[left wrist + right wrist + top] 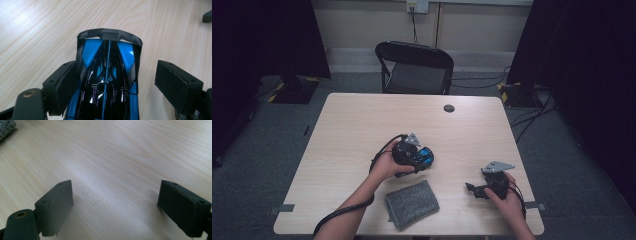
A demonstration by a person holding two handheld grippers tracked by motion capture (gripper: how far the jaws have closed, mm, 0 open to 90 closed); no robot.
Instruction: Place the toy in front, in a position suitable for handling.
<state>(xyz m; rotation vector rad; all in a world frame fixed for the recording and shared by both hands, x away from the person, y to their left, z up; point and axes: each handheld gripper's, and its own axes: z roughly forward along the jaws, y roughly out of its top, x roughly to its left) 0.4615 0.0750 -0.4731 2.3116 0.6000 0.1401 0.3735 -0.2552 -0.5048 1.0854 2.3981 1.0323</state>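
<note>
Toy car [107, 75], blue and black, sits mid-bench [362, 125] between the jaws of the left hand-held gripper [117, 82]. One jaw touches its side; the other stands apart, so it is released, not clamped. Risk: closing from one side may shove the glossy car askew or let it roll away. Right hand-held gripper [115, 205] rests spread wide, holding nothing, over bare wood. Grey cloth [412, 204] lies near the front edge, just beside the left hand.
</note>
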